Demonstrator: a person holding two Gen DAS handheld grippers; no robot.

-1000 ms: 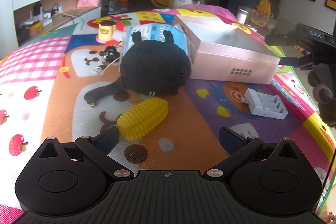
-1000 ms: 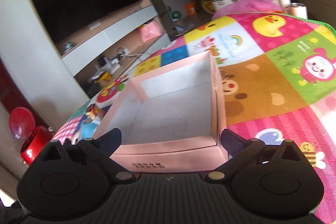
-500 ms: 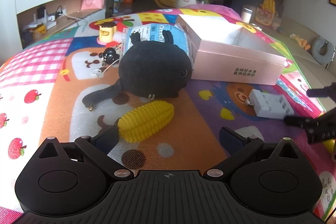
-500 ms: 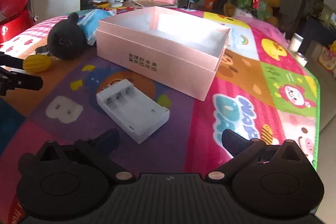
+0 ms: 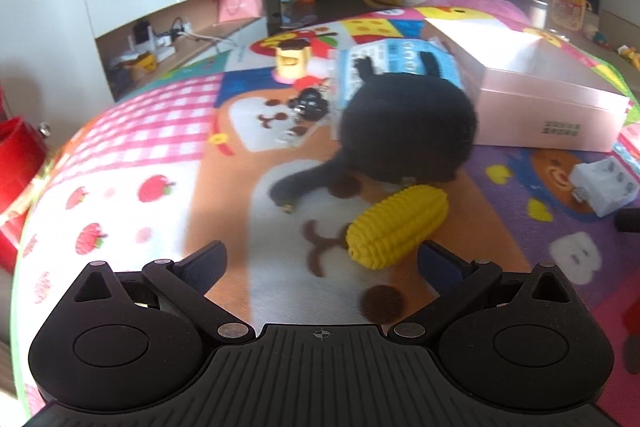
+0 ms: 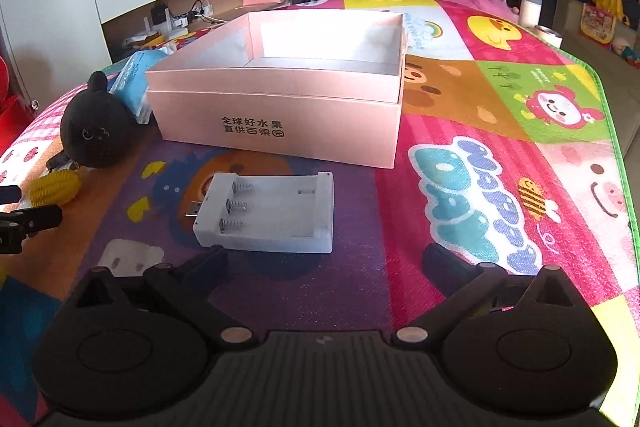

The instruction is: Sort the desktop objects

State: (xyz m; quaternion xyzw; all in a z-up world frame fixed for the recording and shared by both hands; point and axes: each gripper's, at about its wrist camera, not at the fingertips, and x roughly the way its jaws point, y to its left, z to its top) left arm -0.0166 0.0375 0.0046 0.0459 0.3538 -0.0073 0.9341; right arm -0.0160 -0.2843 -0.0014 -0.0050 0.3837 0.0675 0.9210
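Observation:
An open pink box (image 6: 280, 115) stands empty on the cartoon mat; it also shows in the left wrist view (image 5: 536, 95). A white battery holder (image 6: 268, 215) lies just ahead of my open, empty right gripper (image 6: 324, 263), and shows in the left wrist view (image 5: 604, 187). A yellow corn toy (image 5: 396, 227) lies just ahead of my open, empty left gripper (image 5: 320, 259), close to its right finger. Behind it sits a black plush toy (image 5: 404, 131), also in the right wrist view (image 6: 96, 131). A blue packet (image 5: 396, 63) lies behind the plush.
A small yellow figurine (image 5: 294, 61) and a black keyring (image 5: 310, 105) lie at the far left of the mat. The left gripper's fingers (image 6: 32, 217) show at the left edge of the right wrist view. The mat's green edge (image 6: 624, 187) falls off to the right.
The left gripper has swung left and closer to the corn toy. The right gripper has dropped from above the box to just behind the battery holder, squaring up to it.

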